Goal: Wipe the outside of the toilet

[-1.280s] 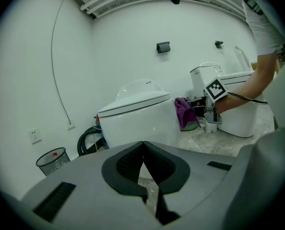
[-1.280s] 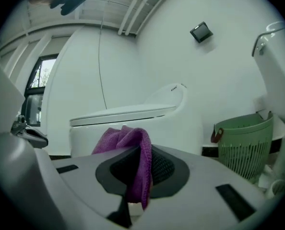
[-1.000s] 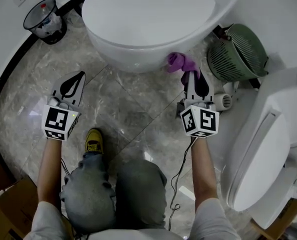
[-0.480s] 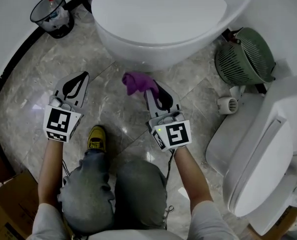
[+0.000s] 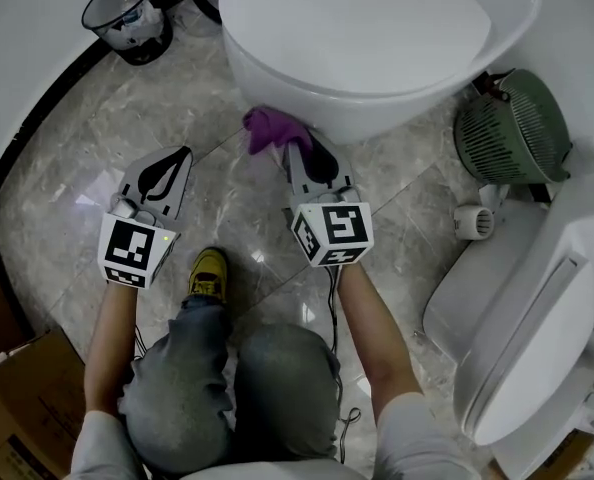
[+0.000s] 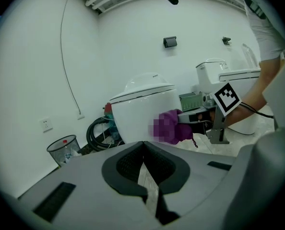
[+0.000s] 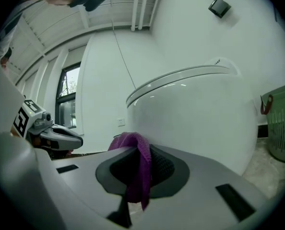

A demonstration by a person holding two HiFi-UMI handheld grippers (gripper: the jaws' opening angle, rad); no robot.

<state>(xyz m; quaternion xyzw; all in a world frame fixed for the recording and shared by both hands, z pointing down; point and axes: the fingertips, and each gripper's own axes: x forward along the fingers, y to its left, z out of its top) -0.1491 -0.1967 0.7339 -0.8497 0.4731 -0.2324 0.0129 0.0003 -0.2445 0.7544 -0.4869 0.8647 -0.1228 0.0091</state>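
**A:** What's furthest left?

**B:** A dark waste bin by the wall, standing on the marble floor. Nearer the person is the left tool, held over the floor and well apart from the toilet. Its jaws are pressed together at the tips with nothing between them.

**A:** And between the two arms?

**B:** A yellow shoe on the floor, just below the left tool's marker cube.

**A:** Where's the cloth?

**B:** The purple cloth is pinched in the right tool, which is clenched on it. In the right gripper view it hangs folded between the two dark pads and bunches up over their tips.

**A:** How does the toilet lie relative to that tool?

**B:** Directly ahead of it, and mostly to its right. The toilet is a white oval bowl with its lid down. The bunched cloth sits at the front left of the bowl's outer wall, below the rim. In the left gripper view it looks to be touching that wall, with the tool's body reaching back toward the person.

**A:** Anything further right?

**B:** A green basket just beside the toilet, well apart from the cloth. A second toilet stands at the far right edge.
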